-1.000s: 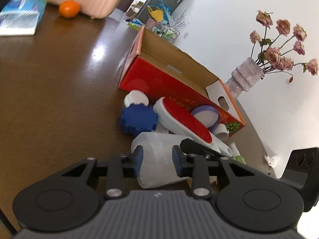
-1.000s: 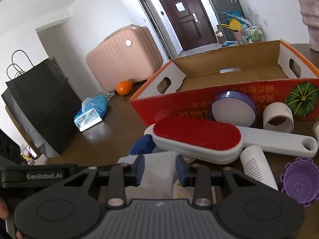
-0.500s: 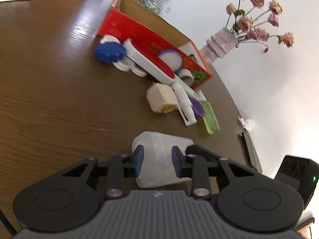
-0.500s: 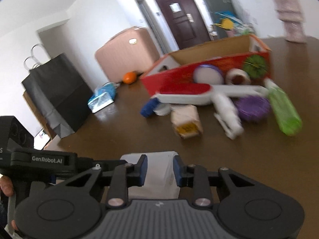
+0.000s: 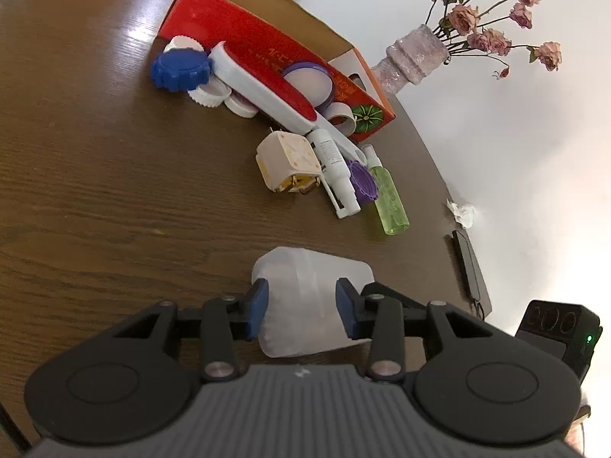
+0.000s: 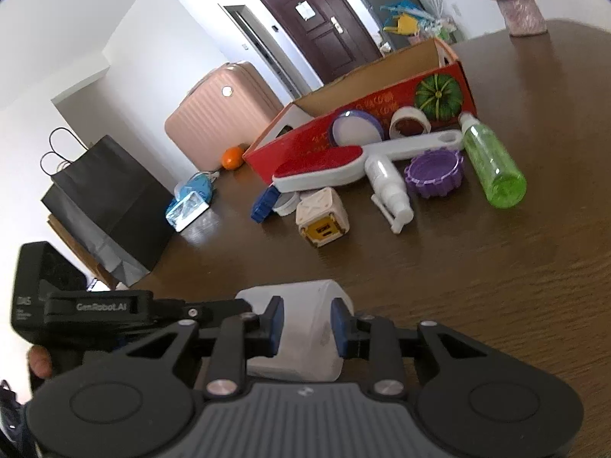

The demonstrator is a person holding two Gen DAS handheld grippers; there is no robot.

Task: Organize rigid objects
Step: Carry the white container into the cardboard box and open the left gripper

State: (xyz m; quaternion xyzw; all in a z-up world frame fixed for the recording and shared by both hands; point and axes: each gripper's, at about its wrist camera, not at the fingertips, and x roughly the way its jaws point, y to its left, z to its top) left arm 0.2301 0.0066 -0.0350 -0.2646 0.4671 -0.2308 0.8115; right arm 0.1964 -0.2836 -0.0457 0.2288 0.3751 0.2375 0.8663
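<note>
Both grippers hold one translucent white plastic container (image 5: 311,297), also in the right wrist view (image 6: 305,328), above the brown table. My left gripper (image 5: 301,309) is shut on one end, my right gripper (image 6: 305,324) on the other. Farther off, a pile lies against a red cardboard box (image 5: 267,42): a red-and-white lint brush (image 5: 267,84), a blue lid (image 5: 179,70), a beige cube (image 5: 288,162), a white spray bottle (image 5: 336,168), a purple lid (image 5: 362,181) and a green bottle (image 5: 389,202).
A vase of pink roses (image 5: 416,61) stands behind the box. A black remote (image 5: 469,267) and crumpled tissue (image 5: 464,213) lie near the table's right edge. A pink suitcase (image 6: 225,114), an orange (image 6: 233,158) and a black paper bag (image 6: 103,206) are at the left.
Both grippers have pulled back and up from the pile with the white container between them. The box and pile now sit farther away.
</note>
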